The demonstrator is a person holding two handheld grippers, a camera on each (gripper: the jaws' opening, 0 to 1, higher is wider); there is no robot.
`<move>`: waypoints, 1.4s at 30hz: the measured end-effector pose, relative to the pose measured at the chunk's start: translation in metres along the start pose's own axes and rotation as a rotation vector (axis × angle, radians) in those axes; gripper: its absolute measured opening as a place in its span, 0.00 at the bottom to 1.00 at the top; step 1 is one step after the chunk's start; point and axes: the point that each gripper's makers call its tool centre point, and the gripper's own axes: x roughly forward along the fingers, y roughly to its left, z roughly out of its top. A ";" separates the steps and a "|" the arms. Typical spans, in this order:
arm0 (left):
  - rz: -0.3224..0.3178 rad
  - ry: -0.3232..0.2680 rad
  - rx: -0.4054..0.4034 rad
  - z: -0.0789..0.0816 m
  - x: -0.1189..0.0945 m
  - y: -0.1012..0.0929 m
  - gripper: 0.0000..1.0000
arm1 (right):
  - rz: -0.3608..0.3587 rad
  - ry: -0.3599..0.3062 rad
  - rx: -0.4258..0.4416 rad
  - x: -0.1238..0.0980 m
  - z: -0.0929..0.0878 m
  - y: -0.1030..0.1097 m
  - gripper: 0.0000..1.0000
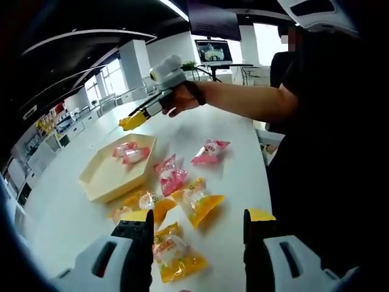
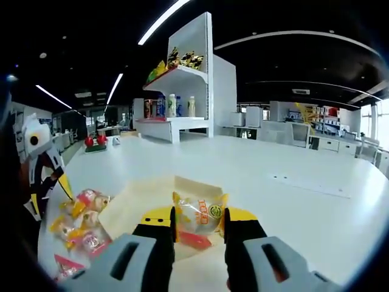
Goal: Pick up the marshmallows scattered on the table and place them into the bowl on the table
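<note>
White table (image 1: 237, 164) in an open office with shelving. Right gripper (image 2: 199, 226) clamped on a yellow marshmallow packet (image 2: 199, 218) above the bowl (image 2: 130, 204). Left gripper view: left gripper (image 1: 198, 228) jaws apart over scattered marshmallows (image 1: 182, 191); two pink packets (image 1: 129, 152) lie in the bowl

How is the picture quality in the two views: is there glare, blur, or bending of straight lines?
Left gripper view: the window behind the person is overexposed, the ceiling lines bow strongly, and the marshmallow packets and bowl look sharp. Right gripper view: the ceiling light strips curve with the fisheye, the white table is evenly lit without harsh glare, and the held packet between the jaws is sharp.
</note>
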 end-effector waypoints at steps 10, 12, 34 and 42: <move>0.001 0.002 -0.001 -0.002 -0.001 -0.001 0.59 | 0.026 0.007 -0.014 0.005 0.000 0.007 0.32; 0.001 0.001 0.000 -0.002 -0.001 -0.001 0.59 | 0.029 0.013 -0.016 0.006 -0.002 0.008 0.32; -0.001 0.002 -0.002 -0.003 0.000 -0.001 0.59 | 0.044 0.034 -0.032 0.010 -0.009 0.010 0.32; -0.001 0.003 -0.003 -0.003 0.000 -0.001 0.59 | 0.042 0.038 -0.014 0.010 -0.010 0.010 0.32</move>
